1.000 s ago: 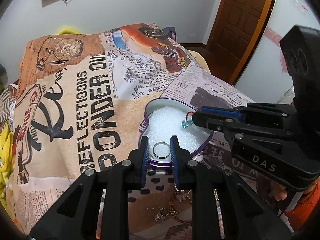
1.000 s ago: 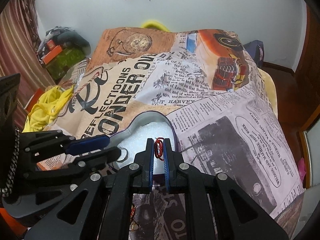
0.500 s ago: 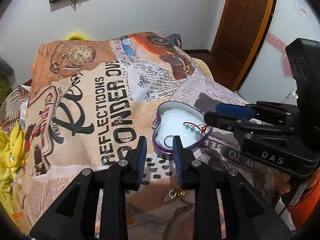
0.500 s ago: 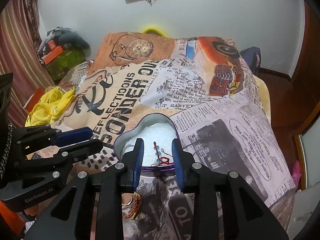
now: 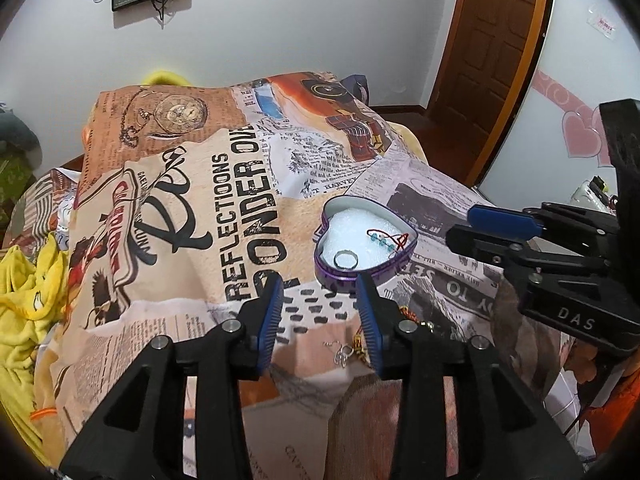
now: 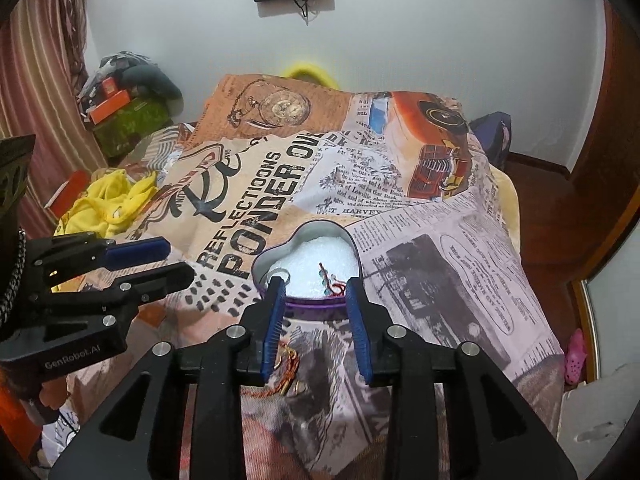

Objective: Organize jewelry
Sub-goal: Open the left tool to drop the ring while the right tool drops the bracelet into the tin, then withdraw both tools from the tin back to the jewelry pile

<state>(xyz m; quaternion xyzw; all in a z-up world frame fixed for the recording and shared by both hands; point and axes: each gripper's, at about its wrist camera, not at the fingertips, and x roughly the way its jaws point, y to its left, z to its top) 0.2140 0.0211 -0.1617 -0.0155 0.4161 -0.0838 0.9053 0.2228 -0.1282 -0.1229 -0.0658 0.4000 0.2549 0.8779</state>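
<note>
A purple heart-shaped metal tin (image 5: 366,242) with a white foam lining sits open on a bed covered by a newspaper-print bedspread (image 5: 192,216). Inside the tin, a plain silver ring (image 5: 345,259) lies flat on the foam near the front wall, and a red cord bracelet with small teal beads (image 5: 387,240) lies beside it toward the right lobe. In the right wrist view the front wall of the tin and the blue pads cover part of both items, so only an arc of the ring and a tangle of red cord are legible. The left hand-held gripper (image 5: 320,318) is held above the bedspread just in front of the tin with its jaws spread; they have just been opening, and nothing sits between them. The right hand-held gripper (image 6: 316,328) is likewise spread and empty, its jaws having just been opening, and its tips frame the near wall of the tin without touching it. More jewelry remains on the bedspread in front of the tin (partly hidden behind the fingers): a small silver earring (image 5: 342,354) and a gold-and-red chain (image 6: 286,370), whose full length cannot be made out. A yellow garment (image 6: 106,202) lies crumpled at the left edge of the bed.
</note>
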